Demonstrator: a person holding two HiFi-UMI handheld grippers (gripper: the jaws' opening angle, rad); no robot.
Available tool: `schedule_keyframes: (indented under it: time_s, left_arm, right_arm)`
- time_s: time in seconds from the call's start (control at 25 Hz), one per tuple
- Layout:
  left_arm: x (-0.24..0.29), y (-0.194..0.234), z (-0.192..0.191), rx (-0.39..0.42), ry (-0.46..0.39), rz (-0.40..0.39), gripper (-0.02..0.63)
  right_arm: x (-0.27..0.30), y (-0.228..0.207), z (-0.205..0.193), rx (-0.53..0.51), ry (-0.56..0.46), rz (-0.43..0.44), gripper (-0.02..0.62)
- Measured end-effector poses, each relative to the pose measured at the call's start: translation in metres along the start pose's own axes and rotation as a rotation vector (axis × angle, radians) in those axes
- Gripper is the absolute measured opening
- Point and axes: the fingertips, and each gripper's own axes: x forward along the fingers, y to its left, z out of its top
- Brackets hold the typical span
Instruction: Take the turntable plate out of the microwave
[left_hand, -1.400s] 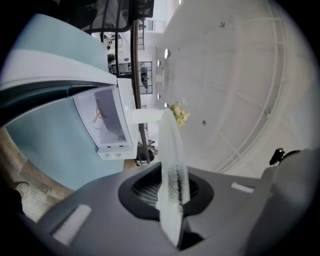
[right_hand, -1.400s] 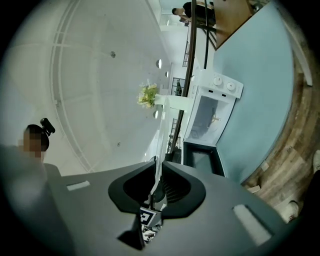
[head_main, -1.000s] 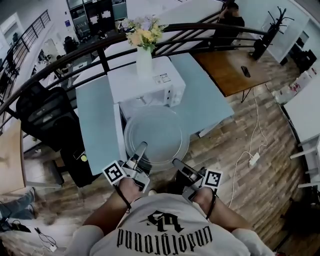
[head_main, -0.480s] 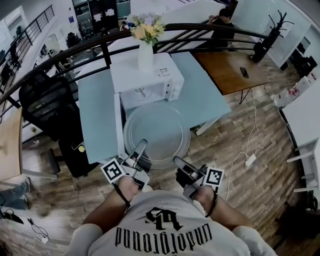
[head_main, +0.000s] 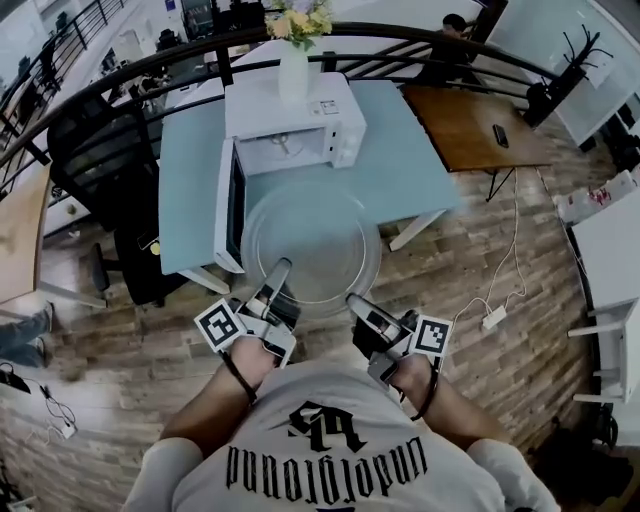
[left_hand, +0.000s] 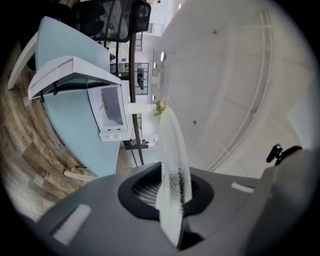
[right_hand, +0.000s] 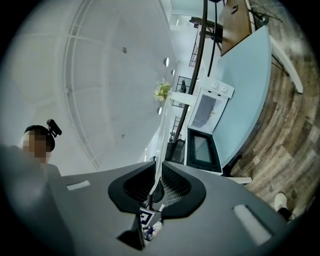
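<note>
Outside the microwave (head_main: 290, 125), at its 6 o'clock, the turntable plate (head_main: 312, 235) hangs with its rim pinched between near-closed jaws: left gripper (head_main: 281, 268) at 7 o'clock, right gripper (head_main: 354, 301) at 5.

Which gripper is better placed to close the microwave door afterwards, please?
Probably the left gripper: the open door hangs on its side, though it and the right gripper both clamp the plate.

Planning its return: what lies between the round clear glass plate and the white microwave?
In the head view, only bare pale blue tabletop separates the glass plate from the microwave; its open door stands off to one side.
</note>
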Motion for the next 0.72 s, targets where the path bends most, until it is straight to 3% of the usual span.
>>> schedule_keyframes:
  time_s: [0.32,0.72]
  left_arm:
    - [-0.017,-0.008,-0.061,0.026,-0.044,0.011,0.078]
    - [-0.037,-0.007,-0.123,0.001,-0.071,0.019,0.078]
  right_arm:
    - [-0.061,0.002,-0.01,0.01,0.07,0.015,0.041]
    - [-0.119,0.001,-0.029,0.023,0.111,0.028,0.041]
